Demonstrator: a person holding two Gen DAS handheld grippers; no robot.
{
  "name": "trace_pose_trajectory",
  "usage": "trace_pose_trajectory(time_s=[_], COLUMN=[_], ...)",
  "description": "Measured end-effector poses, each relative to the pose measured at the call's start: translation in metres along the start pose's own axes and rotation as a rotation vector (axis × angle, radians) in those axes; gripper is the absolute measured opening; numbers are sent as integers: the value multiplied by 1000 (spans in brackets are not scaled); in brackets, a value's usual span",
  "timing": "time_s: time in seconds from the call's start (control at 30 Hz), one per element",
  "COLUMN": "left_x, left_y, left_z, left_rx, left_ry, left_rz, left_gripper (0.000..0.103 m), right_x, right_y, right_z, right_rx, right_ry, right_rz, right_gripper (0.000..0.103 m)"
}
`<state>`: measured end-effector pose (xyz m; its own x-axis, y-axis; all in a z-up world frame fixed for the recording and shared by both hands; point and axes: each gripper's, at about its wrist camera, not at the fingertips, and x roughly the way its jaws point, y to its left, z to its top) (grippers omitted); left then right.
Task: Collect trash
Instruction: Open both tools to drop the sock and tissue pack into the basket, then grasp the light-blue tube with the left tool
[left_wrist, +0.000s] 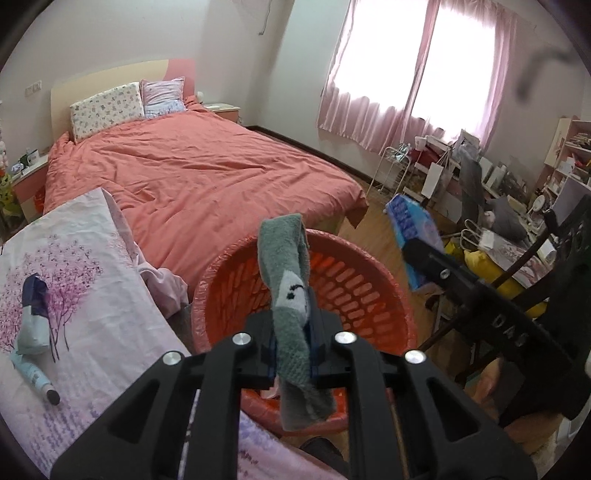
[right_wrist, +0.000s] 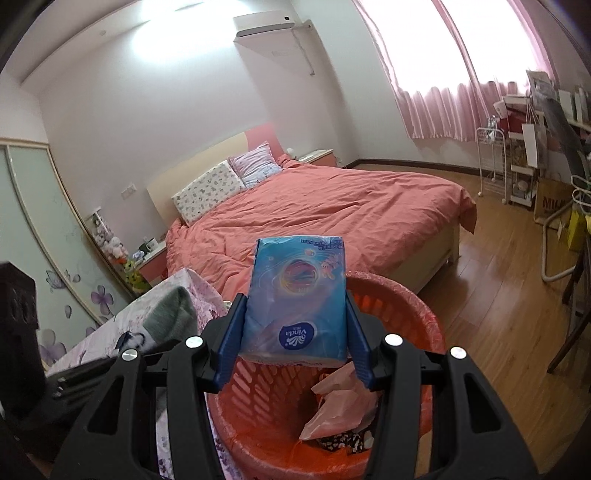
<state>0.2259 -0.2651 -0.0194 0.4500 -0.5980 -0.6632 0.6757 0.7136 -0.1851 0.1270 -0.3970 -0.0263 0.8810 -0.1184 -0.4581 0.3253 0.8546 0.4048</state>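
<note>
A grey sock (left_wrist: 288, 266) with a small face print sits between the blue pads of my left gripper (left_wrist: 293, 347), which is shut on it; its ends hang out both sides. It hovers over the near rim of an orange slotted basket (left_wrist: 354, 273) lined with a thin red bag. My right gripper (right_wrist: 295, 299) is shut on a blue tissue pack (right_wrist: 295, 280), pads on its two sides, above the same basket (right_wrist: 424, 306). In the left wrist view the tissue pack (left_wrist: 410, 225) shows at the right. The sock (right_wrist: 173, 314) shows at the left of the right wrist view.
Crumpled pink plastic (right_wrist: 340, 406) and dark scraps lie in the basket. A floral sheet (left_wrist: 74, 295) at left carries a tube (left_wrist: 35, 373) and a packet (left_wrist: 35, 317). Behind is a bed with a salmon duvet (left_wrist: 203, 170). A cluttered desk (left_wrist: 509, 221) and a chair stand to the right.
</note>
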Motion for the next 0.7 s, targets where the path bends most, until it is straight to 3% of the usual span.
trace_pose_trajectory(time_s=[0.1, 0.17, 0.43, 0.7], left_x=[10, 14, 0, -44], left_y=[6, 12, 47, 101], left_z=[-1, -2, -18, -46], left_rx=[-7, -18, -30, -67], left_ry=[6, 19, 31, 22], left_rz=[27, 38, 173, 344], left_gripper=[41, 44, 56, 68], right_x=[6, 10, 4, 1], right_y=[-8, -11, -5, 9], right_z=[1, 0, -14, -22], right_rx=[18, 26, 4, -59], right_ry=[11, 22, 44, 70], right_rz=[3, -2, -70, -112], right_gripper=[56, 64, 65, 65])
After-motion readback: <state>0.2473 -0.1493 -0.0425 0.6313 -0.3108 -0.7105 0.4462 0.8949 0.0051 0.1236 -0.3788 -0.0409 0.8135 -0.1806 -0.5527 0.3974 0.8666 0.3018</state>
